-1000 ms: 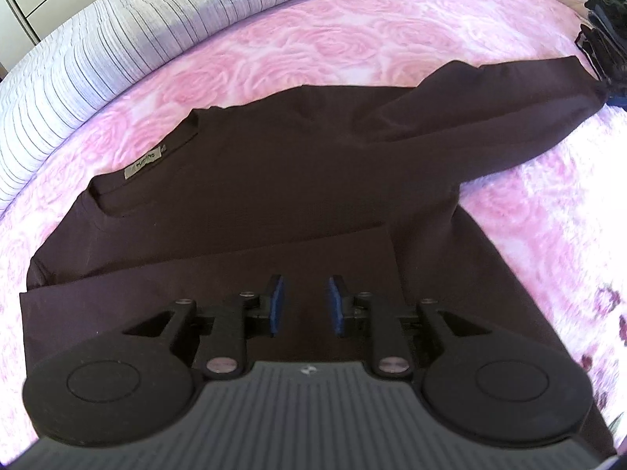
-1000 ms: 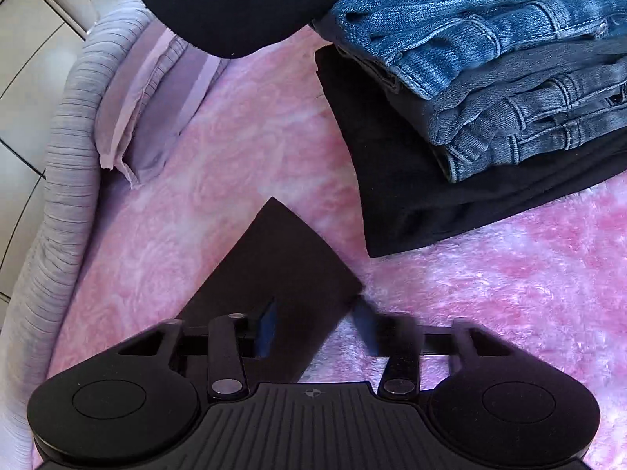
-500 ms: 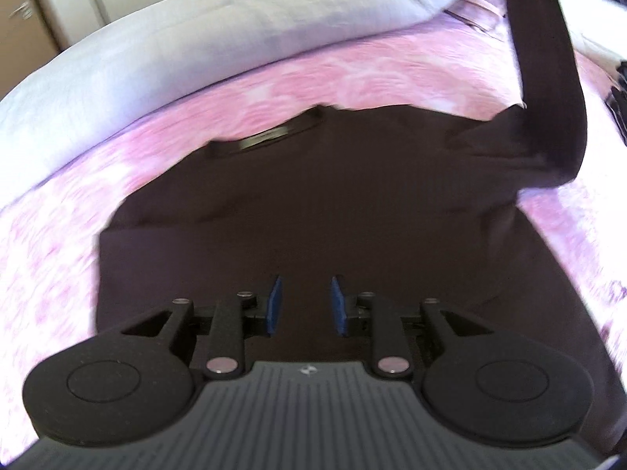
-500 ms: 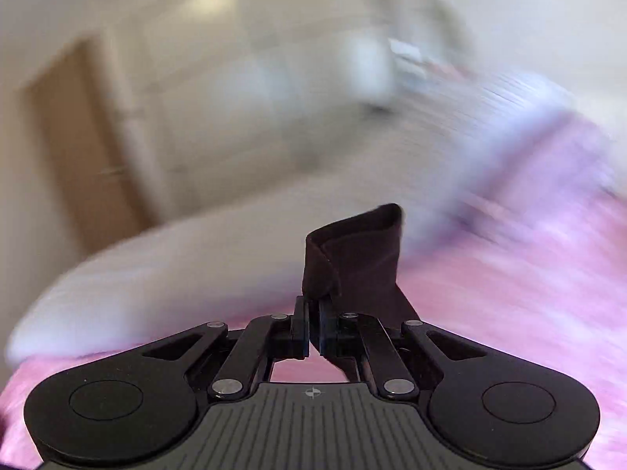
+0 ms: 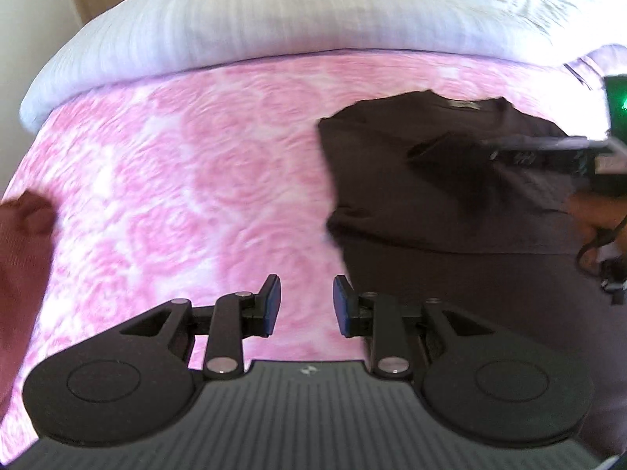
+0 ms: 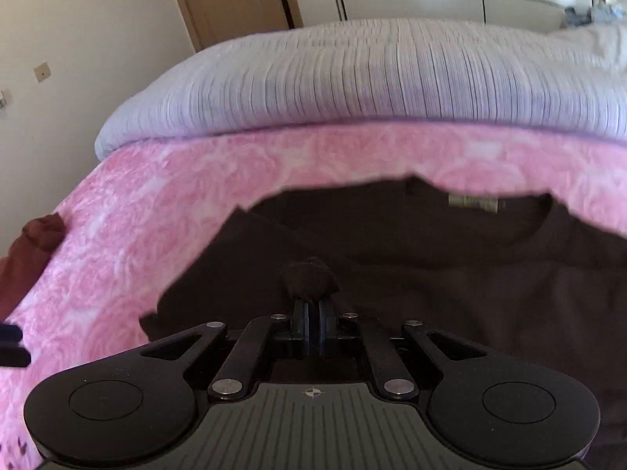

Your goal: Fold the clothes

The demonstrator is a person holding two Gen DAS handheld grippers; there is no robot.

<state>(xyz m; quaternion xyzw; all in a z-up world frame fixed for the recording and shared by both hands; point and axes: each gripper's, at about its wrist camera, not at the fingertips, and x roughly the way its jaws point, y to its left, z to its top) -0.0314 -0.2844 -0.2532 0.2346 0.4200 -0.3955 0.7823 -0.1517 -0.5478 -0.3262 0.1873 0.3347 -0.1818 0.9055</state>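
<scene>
Two grippers: right gripper (image 6: 311,313) clamps bunched sleeve cuff (image 6: 307,276) over dark sweater (image 6: 450,274); left gripper (image 5: 305,305) spread wide, holding nothing, above pink bedspread (image 5: 176,180). Sweater lies flat on bed, collar label (image 6: 474,201) far side. Fabric soft, limp, light; grip at hem or shoulder edge.

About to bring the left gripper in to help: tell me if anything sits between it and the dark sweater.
Nothing visible does. Only bare pink bedspread lies between the open left gripper and the dark sweater.
</scene>
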